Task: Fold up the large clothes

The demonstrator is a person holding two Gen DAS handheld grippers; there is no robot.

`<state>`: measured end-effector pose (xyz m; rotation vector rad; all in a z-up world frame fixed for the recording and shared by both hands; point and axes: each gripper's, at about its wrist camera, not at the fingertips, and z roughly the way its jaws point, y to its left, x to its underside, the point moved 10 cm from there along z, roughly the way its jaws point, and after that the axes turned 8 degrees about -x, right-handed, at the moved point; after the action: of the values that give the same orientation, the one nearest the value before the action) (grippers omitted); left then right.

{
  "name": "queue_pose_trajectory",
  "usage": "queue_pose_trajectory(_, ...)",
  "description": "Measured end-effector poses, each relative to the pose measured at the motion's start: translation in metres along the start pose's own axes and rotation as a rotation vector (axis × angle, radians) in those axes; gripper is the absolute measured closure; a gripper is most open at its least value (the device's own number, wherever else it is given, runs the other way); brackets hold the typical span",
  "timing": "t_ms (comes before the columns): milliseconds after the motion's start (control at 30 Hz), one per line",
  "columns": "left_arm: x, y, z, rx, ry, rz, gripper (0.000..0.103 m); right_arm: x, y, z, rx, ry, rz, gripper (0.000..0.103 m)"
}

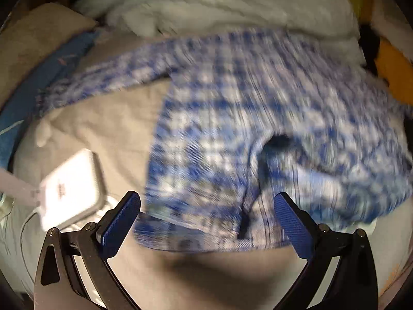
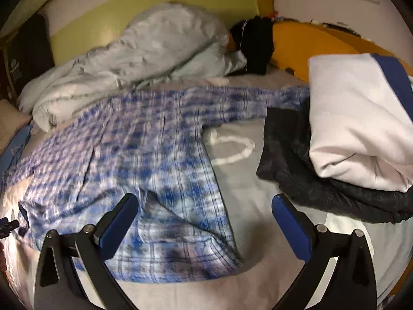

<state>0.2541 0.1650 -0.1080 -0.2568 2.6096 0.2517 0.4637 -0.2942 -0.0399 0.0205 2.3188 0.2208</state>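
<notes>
On your far left a tan cushion [image 1: 38, 33] and a blue patterned cloth strip [image 1: 51, 72] edge the bed, and a white rectangular power-bank-like device with a white cable [image 1: 72, 188] lies on the grey bed sheet [image 1: 108, 129], just beside the shirt's left edge. Keep it out of any fold you sweep that way.

Your left claw [image 1: 206, 219] hangs with its blue pads wide apart and nothing between them, right over the near hem. The blue-and-white checked long-sleeved shirt [image 1: 232, 103] lies spread on the bed, body toward you, one sleeve stretched out to the left; its lower right part is rumpled and turned back on itself. It looks like light, limp woven cotton: it will sag and slide, not hold a crease, so pinch through a hem corner or shoulder seam, not mid-panel.

Your right claw [image 2: 205, 219] is likewise spread and empty, over the shirt's [image 2: 124, 155] right lower corner. The other sleeve runs right until it meets a stack of a white folded garment [image 2: 356, 118] on a dark charcoal one [image 2: 296, 170], so that sleeve tip probably needs pulling free first. Behind, a pale rumpled duvet [image 2: 134, 59] crowds the collar end, beside a black bundle [image 2: 255, 44].
</notes>
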Motion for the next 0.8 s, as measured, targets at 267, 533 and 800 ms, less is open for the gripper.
queue_pose_trajectory(267,-0.006,0.037,0.03,-0.247,0.03,-0.038,0.0,0.033,0.017,0.031,0.016,0.2,-0.204,0.0)
queue_pose_trajectory(533,-0.042,0.086,-0.012,-0.38,-0.207,-0.222,0.009,0.055,0.052,0.043,-0.016,0.266,-0.388,0.0)
queue_pose_trajectory(800,-0.032,0.06,-0.024,-0.135,-0.165,-0.161,0.009,0.042,0.023,0.052,0.139,0.228,-0.384,0.073)
